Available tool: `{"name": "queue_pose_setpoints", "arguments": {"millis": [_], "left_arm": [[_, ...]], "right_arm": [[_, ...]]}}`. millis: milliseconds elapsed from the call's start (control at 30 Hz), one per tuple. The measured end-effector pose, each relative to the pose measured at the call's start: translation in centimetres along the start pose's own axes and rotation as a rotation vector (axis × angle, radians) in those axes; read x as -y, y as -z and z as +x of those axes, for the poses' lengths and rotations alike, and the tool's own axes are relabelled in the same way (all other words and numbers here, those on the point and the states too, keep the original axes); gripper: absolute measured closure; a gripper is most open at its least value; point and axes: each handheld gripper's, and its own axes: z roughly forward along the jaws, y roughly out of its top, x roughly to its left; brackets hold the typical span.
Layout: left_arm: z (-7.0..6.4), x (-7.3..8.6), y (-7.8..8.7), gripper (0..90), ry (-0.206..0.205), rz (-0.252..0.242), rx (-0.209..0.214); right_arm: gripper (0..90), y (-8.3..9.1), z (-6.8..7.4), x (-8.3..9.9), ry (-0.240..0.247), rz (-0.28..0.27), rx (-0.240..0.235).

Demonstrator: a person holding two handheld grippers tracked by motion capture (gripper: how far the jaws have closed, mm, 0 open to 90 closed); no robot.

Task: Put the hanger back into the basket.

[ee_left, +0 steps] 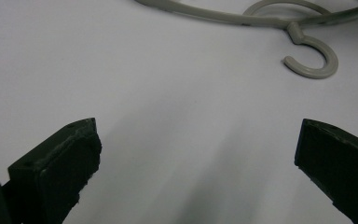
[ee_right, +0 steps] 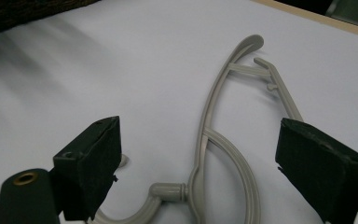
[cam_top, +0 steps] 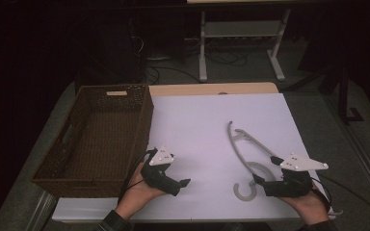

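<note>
A grey plastic clothes hanger (cam_top: 235, 146) lies flat on the white sheet (cam_top: 197, 120), right of centre, with its hook toward the near edge. My right gripper (cam_top: 258, 181) rests low at the hook end with its jaws open. In the right gripper view the hanger (ee_right: 213, 98) runs between and beyond the open jaws of the right gripper (ee_right: 200, 140), which close on nothing. My left gripper (cam_top: 185, 183) sits on the sheet near the basket, pointing right, open and empty. The left gripper view shows the hanger's hook (ee_left: 313, 63) well ahead of the left gripper (ee_left: 196, 140).
An empty brown wicker basket (cam_top: 142, 130) stands at the table's left, beside the left hand. The wooden table edge (cam_top: 212, 89) shows beyond the sheet. White metal frame legs (cam_top: 202, 48) and cables lie on the dark floor behind.
</note>
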Motion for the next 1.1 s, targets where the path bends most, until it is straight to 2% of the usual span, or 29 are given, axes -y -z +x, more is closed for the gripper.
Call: {"name": "queue_pose_setpoints", "arguments": {"millis": [367,633,667,767,800,933,1100], "left_arm": [[-0.1,-0.6,0.7,0.0,-0.011,-0.026,-0.006],[0.0,-0.7,1.0,0.0,-0.005,-0.029,-0.006],[0.0,-0.7,1.0,0.0,-0.002,-0.032,-0.007],[0.0,-0.7,1.0,0.0,0.000,-0.028,-0.006],[0.1,-0.7,1.0,0.0,0.000,-0.027,-0.005],[0.1,-0.7,0.9,0.0,0.001,-0.023,-0.004],[0.0,-0.6,0.9,0.0,0.001,-0.022,-0.005]], "right_arm": [[15.1,0.5,-0.7,0.1,-0.003,0.027,-0.012],[25.3,1.0,-1.9,0.8,-0.002,0.110,-0.041],[29.6,1.1,-2.2,1.1,-0.004,0.141,-0.051],[33.8,1.1,-2.4,1.4,-0.001,0.165,-0.054],[39.3,1.2,-2.7,1.9,-0.006,0.189,-0.064],[45.9,1.4,-2.9,2.4,0.000,0.216,-0.073],[52.8,1.5,-3.0,3.4,0.009,0.280,-0.089]]}}
